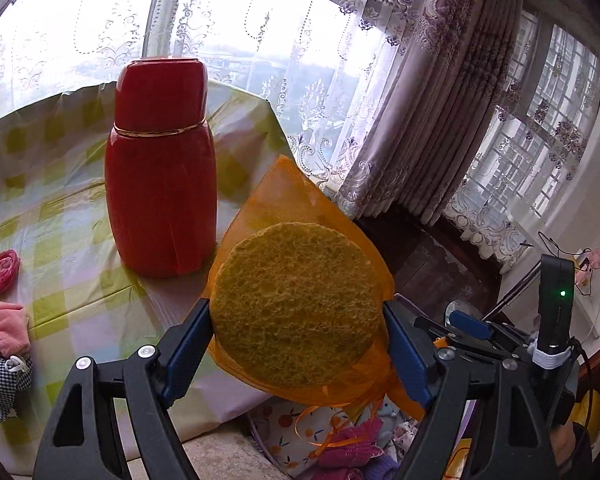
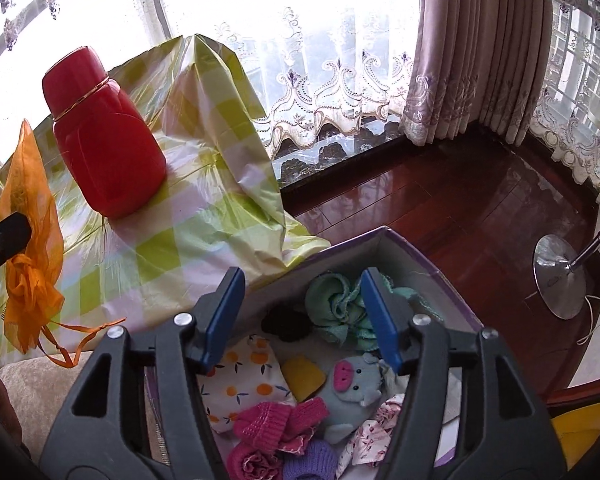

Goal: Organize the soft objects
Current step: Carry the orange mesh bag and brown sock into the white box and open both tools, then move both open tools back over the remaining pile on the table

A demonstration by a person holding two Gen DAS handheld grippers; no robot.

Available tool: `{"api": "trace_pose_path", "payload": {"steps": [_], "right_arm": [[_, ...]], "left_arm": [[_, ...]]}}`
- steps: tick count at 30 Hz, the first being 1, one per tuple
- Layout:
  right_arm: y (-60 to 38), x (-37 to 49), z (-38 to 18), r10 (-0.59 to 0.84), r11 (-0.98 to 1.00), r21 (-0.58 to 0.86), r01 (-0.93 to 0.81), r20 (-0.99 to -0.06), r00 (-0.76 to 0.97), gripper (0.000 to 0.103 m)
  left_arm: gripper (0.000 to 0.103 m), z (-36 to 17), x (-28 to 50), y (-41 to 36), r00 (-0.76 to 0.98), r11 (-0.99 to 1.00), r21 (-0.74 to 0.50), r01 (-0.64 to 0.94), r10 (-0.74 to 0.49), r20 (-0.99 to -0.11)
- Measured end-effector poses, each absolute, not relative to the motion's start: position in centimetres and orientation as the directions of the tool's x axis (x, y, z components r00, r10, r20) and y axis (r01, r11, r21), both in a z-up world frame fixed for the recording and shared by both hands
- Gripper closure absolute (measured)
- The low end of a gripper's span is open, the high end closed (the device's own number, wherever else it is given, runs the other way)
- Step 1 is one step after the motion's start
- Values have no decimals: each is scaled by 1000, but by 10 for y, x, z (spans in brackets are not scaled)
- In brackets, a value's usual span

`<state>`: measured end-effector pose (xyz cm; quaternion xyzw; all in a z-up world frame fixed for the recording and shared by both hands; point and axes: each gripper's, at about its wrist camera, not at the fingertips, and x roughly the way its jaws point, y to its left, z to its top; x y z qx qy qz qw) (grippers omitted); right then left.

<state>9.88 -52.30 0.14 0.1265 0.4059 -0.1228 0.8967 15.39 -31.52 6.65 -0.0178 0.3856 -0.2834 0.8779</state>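
Observation:
My left gripper [image 1: 296, 306] is shut on a round yellow sponge [image 1: 296, 276] inside a sheer orange drawstring bag [image 1: 284, 192], its blue pads pressing on both sides. The bag hangs over the table's right edge, ribbons dangling; in the right wrist view the orange bag [image 2: 28, 208] shows at far left. My right gripper [image 2: 303, 276] stands open with nothing between its fingers, above a purple-edged box [image 2: 380, 236]. The box holds a mint knitted piece [image 2: 336, 304], a grey pig plush [image 2: 352, 388], a pink knitted hat [image 2: 276, 420] and an orange-print cloth [image 2: 244, 380].
A tall red flask [image 1: 160, 176] stands on the green-checked tablecloth [image 1: 60, 200] just left of the bag. Pink and checked soft items [image 1: 0, 328] lie at the table's left. A lamp base [image 2: 556, 276] stands on the wooden floor, with curtains behind.

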Motion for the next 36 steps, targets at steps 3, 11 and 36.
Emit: {"api": "trace_pose_path", "payload": {"steps": [3, 11, 36], "right_arm": [[-538, 90, 8, -160, 922, 121, 368, -746, 647, 36], [-567, 72, 32, -252, 889, 106, 446, -700, 669, 25], [-476, 88, 56, -351, 922, -79, 380, -585, 731, 7]], "left_arm": [[20, 63, 150, -332, 509, 819, -252, 516, -530, -679], [18, 59, 144, -376, 378, 721, -314, 618, -623, -685], [15, 68, 144, -296, 670, 885, -17, 466, -365, -646]]}}
